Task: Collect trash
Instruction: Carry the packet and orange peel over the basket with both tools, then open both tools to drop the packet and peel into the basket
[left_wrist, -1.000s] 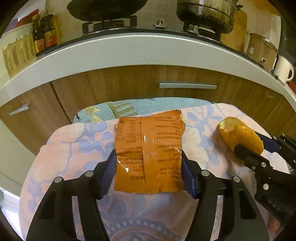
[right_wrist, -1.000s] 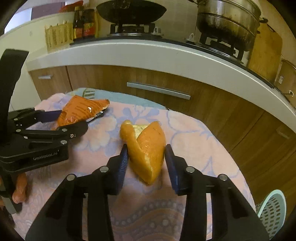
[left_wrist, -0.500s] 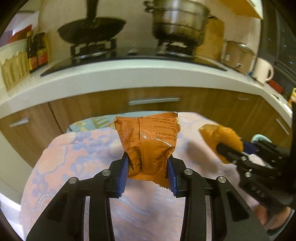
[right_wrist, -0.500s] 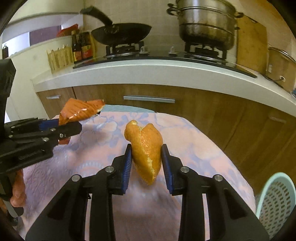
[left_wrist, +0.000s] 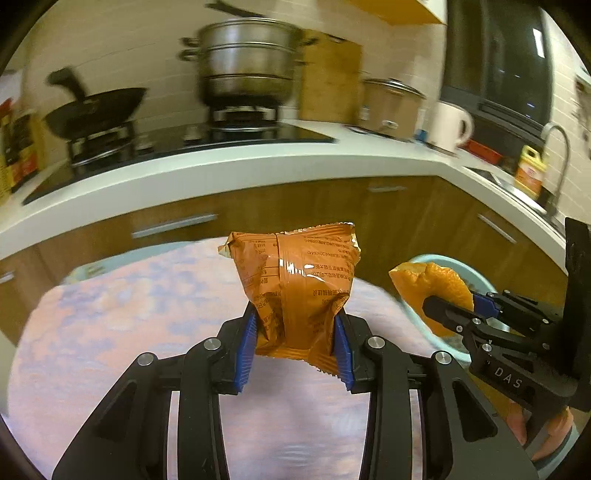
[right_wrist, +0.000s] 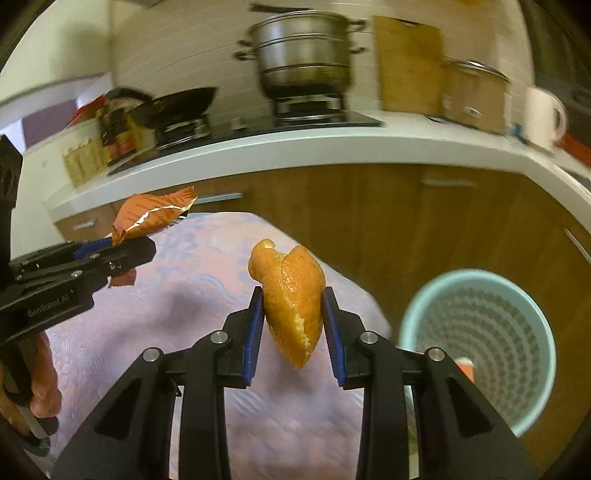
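Observation:
My left gripper is shut on an orange snack wrapper and holds it above the table with the pink flowered cloth. The wrapper also shows in the right wrist view, with the left gripper at the left. My right gripper is shut on an orange peel, lifted above the cloth. The peel also shows in the left wrist view, at the right. A pale green mesh waste basket stands on the floor, right of the table.
A white kitchen counter over wooden cabinets runs behind the table. On it are a black wok, a steel steamer pot, a white mug and a sink tap. The basket's rim shows behind the peel.
Both grippers have lifted their trash off the cloth and swung right. The waste basket has come fully into the right wrist view.

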